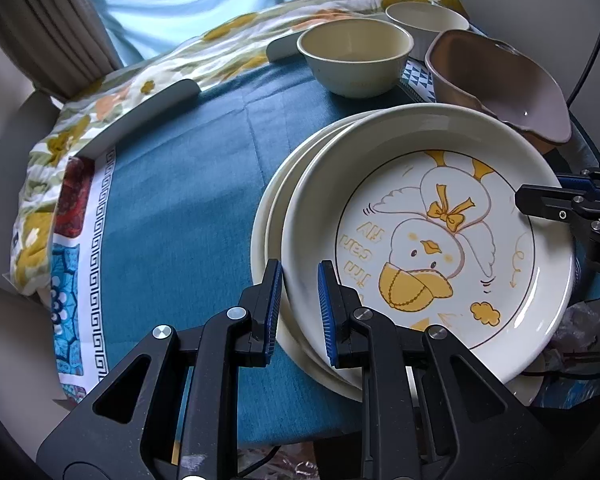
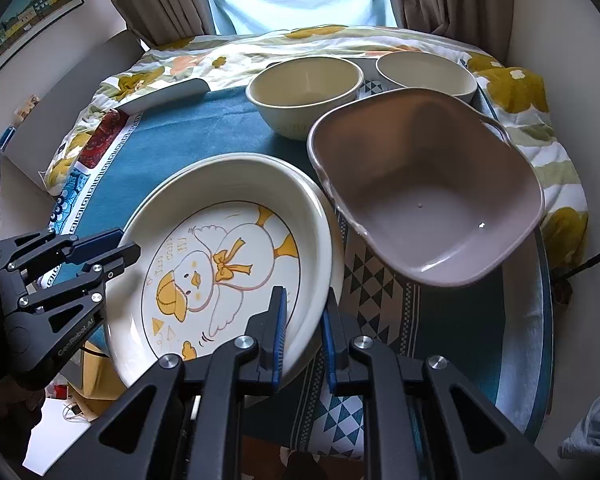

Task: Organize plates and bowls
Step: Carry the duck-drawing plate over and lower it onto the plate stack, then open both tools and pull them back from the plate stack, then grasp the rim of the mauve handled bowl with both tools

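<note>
A white plate with a yellow duck drawing (image 1: 432, 240) (image 2: 220, 264) lies on top of other white plates (image 1: 266, 240). My left gripper (image 1: 300, 300) (image 2: 126, 242) is shut on the duck plate's rim at one side. At the opposite side my right gripper (image 2: 304, 336) (image 1: 540, 192) is shut on the same rim. Behind the plates stand a cream bowl (image 1: 354, 60) (image 2: 304, 92) and a second cream bowl (image 1: 428, 24) (image 2: 426, 74). A mauve square basin (image 1: 496, 80) (image 2: 424, 192) sits tilted right beside the plates.
A teal cloth (image 1: 180, 200) covers the table, with a floral cloth (image 2: 512, 88) round its far edge. Grey curved bars (image 1: 140, 120) lie along the far left edge. Curtains and a window are behind. Loose clutter shows on the floor below the plate (image 2: 72, 404).
</note>
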A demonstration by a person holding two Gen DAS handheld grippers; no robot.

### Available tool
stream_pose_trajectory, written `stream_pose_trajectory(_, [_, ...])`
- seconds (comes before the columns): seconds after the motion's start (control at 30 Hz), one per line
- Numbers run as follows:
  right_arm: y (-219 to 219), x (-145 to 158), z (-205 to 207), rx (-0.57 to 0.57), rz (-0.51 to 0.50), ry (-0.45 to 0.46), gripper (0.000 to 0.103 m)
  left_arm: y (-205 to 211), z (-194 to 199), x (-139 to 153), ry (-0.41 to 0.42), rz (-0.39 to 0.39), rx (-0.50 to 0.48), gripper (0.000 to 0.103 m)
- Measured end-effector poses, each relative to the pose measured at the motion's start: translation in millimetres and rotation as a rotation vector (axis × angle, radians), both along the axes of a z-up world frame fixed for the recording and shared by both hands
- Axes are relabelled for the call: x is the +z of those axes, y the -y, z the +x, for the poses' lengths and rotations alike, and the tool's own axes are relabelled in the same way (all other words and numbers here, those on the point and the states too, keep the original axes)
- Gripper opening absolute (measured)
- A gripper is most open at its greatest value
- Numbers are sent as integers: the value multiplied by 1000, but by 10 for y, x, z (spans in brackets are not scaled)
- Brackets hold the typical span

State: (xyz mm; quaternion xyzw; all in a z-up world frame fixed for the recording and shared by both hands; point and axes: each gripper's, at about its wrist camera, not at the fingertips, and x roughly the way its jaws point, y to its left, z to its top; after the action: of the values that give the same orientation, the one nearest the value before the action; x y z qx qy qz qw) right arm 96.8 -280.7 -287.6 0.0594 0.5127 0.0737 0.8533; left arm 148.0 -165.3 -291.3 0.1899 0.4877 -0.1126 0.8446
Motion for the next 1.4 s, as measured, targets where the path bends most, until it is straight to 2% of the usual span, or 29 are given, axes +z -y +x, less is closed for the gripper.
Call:
stream_pose_trajectory(0.1, [2, -14, -8, -5, -5, -7, 15, -44, -6, 17, 16, 9, 18, 16])
stream_pose_trajectory(0.2, [-10, -5, -14, -3, -8, 0, 15, -125, 6, 33, 2, -30, 32, 16])
stream_pose_trajectory(0.37, [0, 28, -26, -6, -2, -5, 15, -150, -50, 79, -5, -40, 42, 16])
stream_pose_trajectory(0.53, [66, 317, -148, -2, 26, 45, 15, -107, -99, 396, 16, -72, 44, 16])
stream_pose_trajectory(0.67, [287, 654, -300, -37, 50, 116, 15, 1, -119, 786, 51, -158, 27, 21])
stream_pose_trajectory(0.7, [368, 716, -334, -56, 57, 126, 15, 43, -109, 869, 55, -184, 20, 35])
stream_pose_trajectory(0.73, [435, 753, -359, -72, 63, 130, 16, 85, -90, 931, 57, -205, 15, 66])
stream_pose_trajectory(0.77, [502, 780, -383, -88, 69, 132, 20, 133, -67, 1004, 67, -233, 9, 81])
stream_pose_trajectory(0.8, [603, 807, -412, -113, 79, 135, 39, 157, -55, 1050, 79, -254, 3, 97])
stream_pose_trajectory(0.83, [672, 823, -435, -131, 86, 141, 71, 203, -43, 1109, 91, -286, -12, 97])
stream_pose_trajectory(0.9, [798, 847, -469, -170, 95, 161, 101, 315, 41, 1156, 66, -315, -43, 97])
stream_pose_trajectory(0.97, [912, 864, -475, -213, 98, 168, 101, 417, 139, 1154, 43, -317, -67, 97])
stream_pose_trajectory(1.03, [995, 831, -414, -241, 103, 119, 101, 518, 278, 1119, 17, -330, -102, 97])
stream_pose_trajectory(1.2, [1119, 775, -328, -372, 111, 82, 101, 713, 702, 915, -109, -384, -145, 96])
stream_pose_trajectory(1.27, [1142, 684, -254, -390, 138, 37, 101, 805, 832, 809, -159, -384, -166, 89])
stream_pose_trajectory(1.33, [1166, 568, -177, -415, 169, 0, 100, 904, 951, 680, -210, -367, -190, 76])
stream_pose_trajectory(1.37, [1186, 514, -140, -429, 179, -14, 99, 955, 1002, 620, -232, -361, -204, 74])
stream_pose_trajectory(1.4, [1200, 447, -89, -448, 190, -31, 92, 1007, 1050, 555, -252, -353, -218, 70])
